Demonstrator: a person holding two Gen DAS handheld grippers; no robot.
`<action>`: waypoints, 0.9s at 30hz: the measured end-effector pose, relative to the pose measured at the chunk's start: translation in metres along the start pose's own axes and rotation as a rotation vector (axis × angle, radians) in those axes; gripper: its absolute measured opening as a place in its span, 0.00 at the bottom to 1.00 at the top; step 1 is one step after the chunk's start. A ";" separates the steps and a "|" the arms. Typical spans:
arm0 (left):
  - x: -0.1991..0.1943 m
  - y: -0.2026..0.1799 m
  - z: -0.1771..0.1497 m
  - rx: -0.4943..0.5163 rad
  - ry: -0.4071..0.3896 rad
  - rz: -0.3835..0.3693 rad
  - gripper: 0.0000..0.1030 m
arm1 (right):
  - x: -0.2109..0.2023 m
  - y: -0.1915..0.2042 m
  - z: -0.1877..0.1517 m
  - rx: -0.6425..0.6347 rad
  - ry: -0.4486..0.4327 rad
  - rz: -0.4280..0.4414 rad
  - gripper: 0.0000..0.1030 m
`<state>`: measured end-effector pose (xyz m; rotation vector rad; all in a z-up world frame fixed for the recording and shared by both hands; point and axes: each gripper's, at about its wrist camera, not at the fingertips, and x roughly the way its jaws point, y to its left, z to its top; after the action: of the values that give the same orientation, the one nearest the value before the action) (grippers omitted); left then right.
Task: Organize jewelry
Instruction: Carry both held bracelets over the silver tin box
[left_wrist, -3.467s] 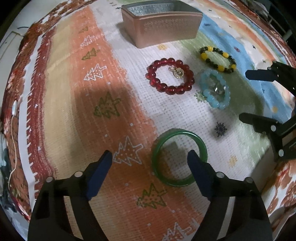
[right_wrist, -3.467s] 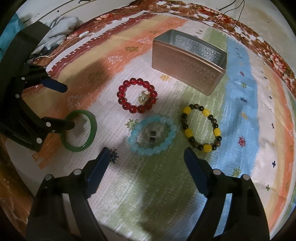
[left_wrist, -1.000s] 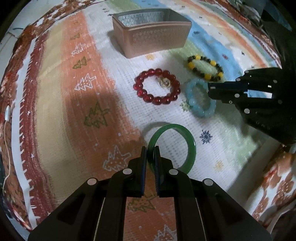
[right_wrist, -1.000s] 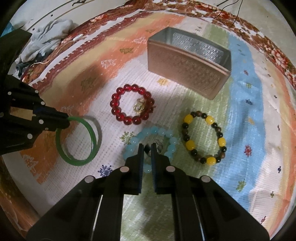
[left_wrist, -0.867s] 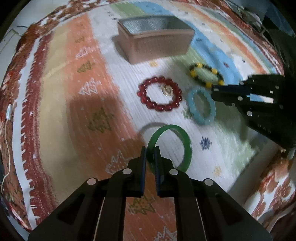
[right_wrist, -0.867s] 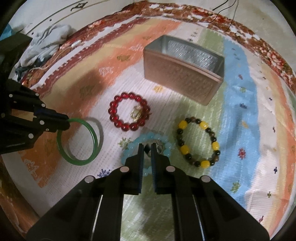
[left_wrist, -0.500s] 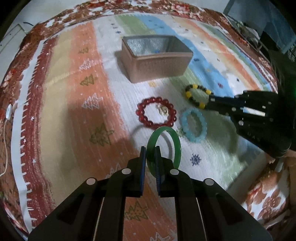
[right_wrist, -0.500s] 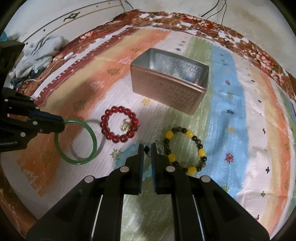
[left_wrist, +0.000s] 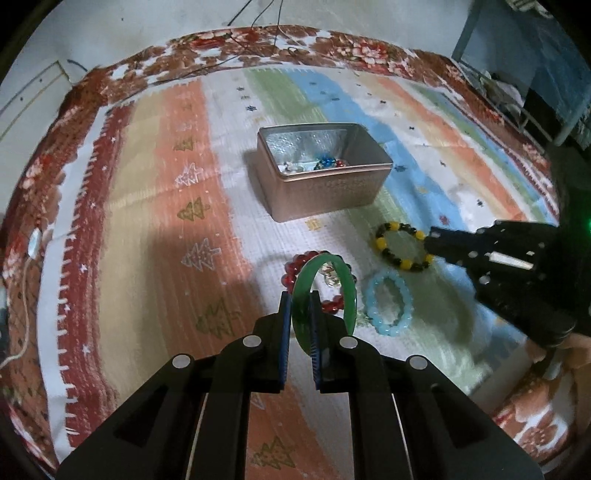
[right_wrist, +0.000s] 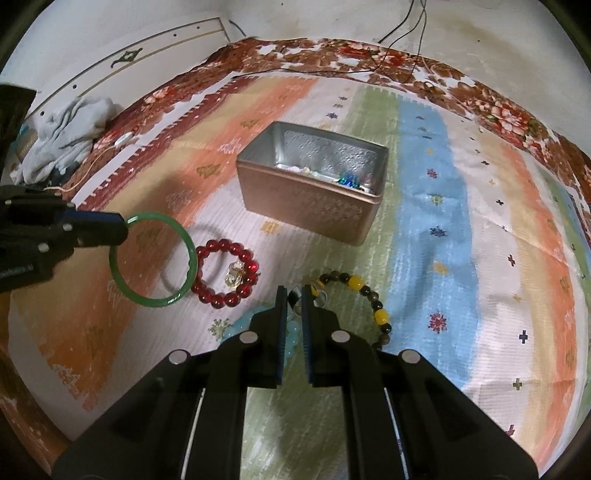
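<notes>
My left gripper (left_wrist: 300, 301) is shut on a green bangle (left_wrist: 349, 291) and holds it upright above the cloth; it also shows in the right wrist view (right_wrist: 155, 300). My right gripper (right_wrist: 294, 295) is shut on a light blue bead bracelet (right_wrist: 293, 336), which hangs in the air in the left wrist view (left_wrist: 388, 328). A red bead bracelet (right_wrist: 225, 273) and a yellow-and-black bead bracelet (right_wrist: 369, 295) lie on the cloth. A copper metal box (left_wrist: 325, 192) stands open behind them with small jewelry inside.
A striped patterned cloth (left_wrist: 155, 229) covers the surface, with a floral border. A grey rag (right_wrist: 70, 129) lies past the far left edge. Cables run along the far edge (right_wrist: 406, 37). The cloth's front edge drops off at the lower right (left_wrist: 517, 387).
Both grippers have risen from the cloth. The green bangle and the blue bracelet have lifted with them, and the box's inside has come into view.
</notes>
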<state>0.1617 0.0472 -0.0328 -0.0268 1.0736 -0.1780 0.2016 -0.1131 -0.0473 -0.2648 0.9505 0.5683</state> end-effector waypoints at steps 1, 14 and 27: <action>0.001 -0.001 0.001 0.002 0.000 0.011 0.09 | -0.001 -0.001 0.001 0.005 -0.007 -0.001 0.08; -0.006 -0.007 0.023 0.002 -0.078 0.033 0.09 | -0.019 -0.016 0.024 0.024 -0.086 0.006 0.05; -0.006 -0.010 0.063 -0.029 -0.200 0.052 0.09 | -0.022 -0.030 0.045 0.048 -0.141 0.013 0.05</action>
<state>0.2125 0.0341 0.0041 -0.0418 0.8763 -0.1104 0.2402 -0.1247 -0.0048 -0.1729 0.8286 0.5674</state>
